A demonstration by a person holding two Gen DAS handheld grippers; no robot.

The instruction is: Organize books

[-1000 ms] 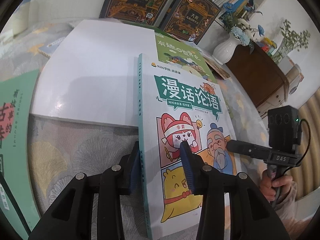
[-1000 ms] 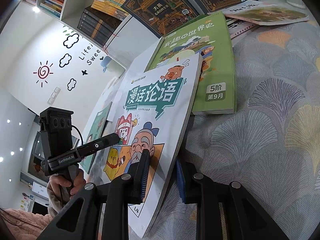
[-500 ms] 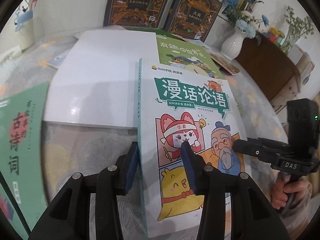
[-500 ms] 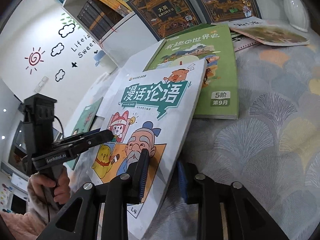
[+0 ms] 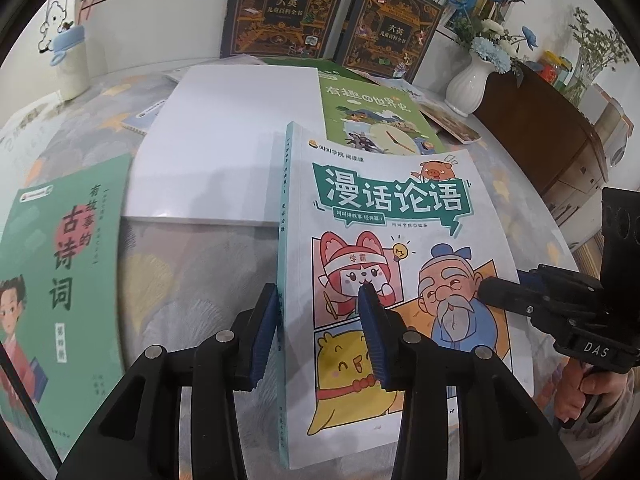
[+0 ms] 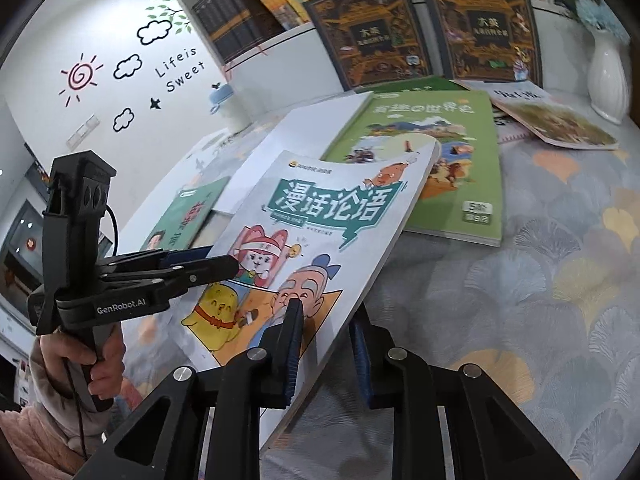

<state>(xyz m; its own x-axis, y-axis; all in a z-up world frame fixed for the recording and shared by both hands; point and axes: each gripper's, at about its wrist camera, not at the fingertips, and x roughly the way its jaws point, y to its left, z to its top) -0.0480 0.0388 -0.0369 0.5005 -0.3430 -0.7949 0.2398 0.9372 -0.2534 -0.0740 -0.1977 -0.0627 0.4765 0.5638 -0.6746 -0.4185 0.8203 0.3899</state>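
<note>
Pale-grey book: the comic book [image 5: 384,216] is sitting between both hand-held grippers, lifted off the bench [image 6: 540,280] and tilting, its far corner hanging over the green book [image 6: 436,160].
Left hand-held gripper [image 5: 320,300]: it is gripping the book at the spine edge, one blue pad under the spine and the other pressing on the cover by the red fox picture; the jaws have just been closing a little, with the book between them.
Right hand-held gripper [image 6: 328,320]: it is clamping the opposite long edge, one pad lying on the old man's beard and the other under the pages; the opening is narrow, and the jaws have just been closing on the book.
Book's look: a teal title banner with white Chinese characters, a teal spine, cartoon panels with a fox, a yellow chick and a bearded man, and a small pig at the top corner.
Around: a white book [image 5: 224,140] and a teal-green poetry book [image 5: 60,260] are lying on the patterned bench cloth, and two dark books [image 5: 288,8] are leaning against the shelf behind.
</note>
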